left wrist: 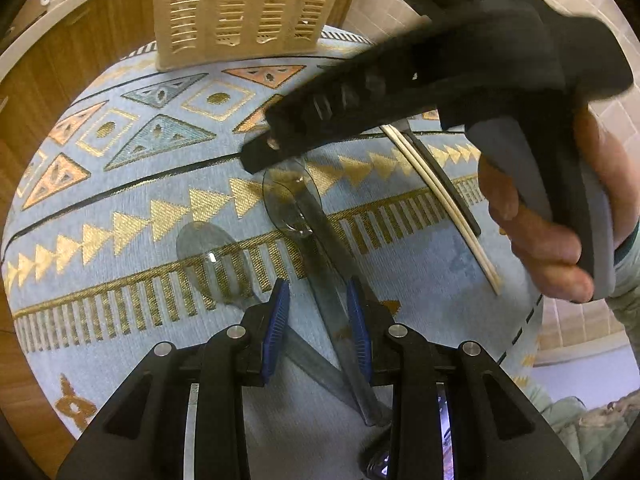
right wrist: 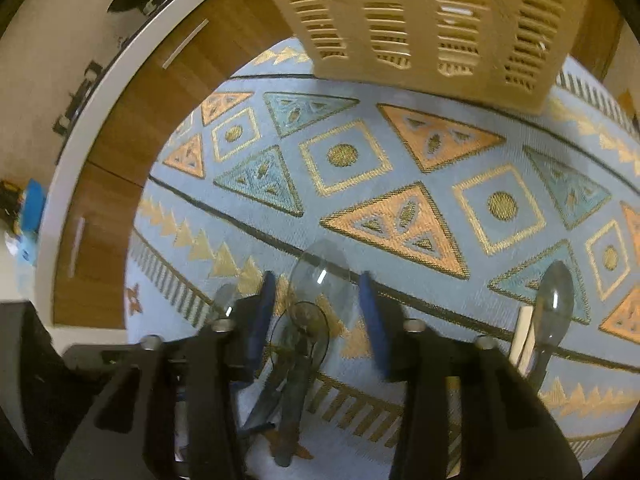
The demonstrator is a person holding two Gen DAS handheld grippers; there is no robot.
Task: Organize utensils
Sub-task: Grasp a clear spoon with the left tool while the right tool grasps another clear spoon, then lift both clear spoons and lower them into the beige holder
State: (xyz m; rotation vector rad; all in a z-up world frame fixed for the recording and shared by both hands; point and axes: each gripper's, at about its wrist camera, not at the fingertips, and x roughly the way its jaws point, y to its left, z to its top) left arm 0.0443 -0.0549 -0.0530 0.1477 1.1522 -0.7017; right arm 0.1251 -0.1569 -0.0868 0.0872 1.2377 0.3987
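Several clear plastic spoons lie on a patterned blue cloth [left wrist: 440, 272]. In the left wrist view one spoon [left wrist: 294, 204] runs its handle down between my left gripper's [left wrist: 318, 316] blue pads. It lies close to the right pad, with a gap to the left one, so the jaws are open. A second spoon [left wrist: 212, 258] lies left of it, and its handle crosses underneath. My right gripper [left wrist: 272, 146] comes in from the upper right, its tip just above the first spoon's bowl. In the right wrist view that gripper [right wrist: 318, 318] stands open astride two overlapping spoon bowls [right wrist: 320, 280].
A beige slotted basket [left wrist: 248, 12] [right wrist: 440, 20] stands at the far edge of the cloth. Pale chopsticks [left wrist: 444, 208] lie to the right beside a dark stick. Another clear spoon [right wrist: 554, 306] lies right of my right gripper. A wooden surface [right wrist: 120, 128] borders the cloth.
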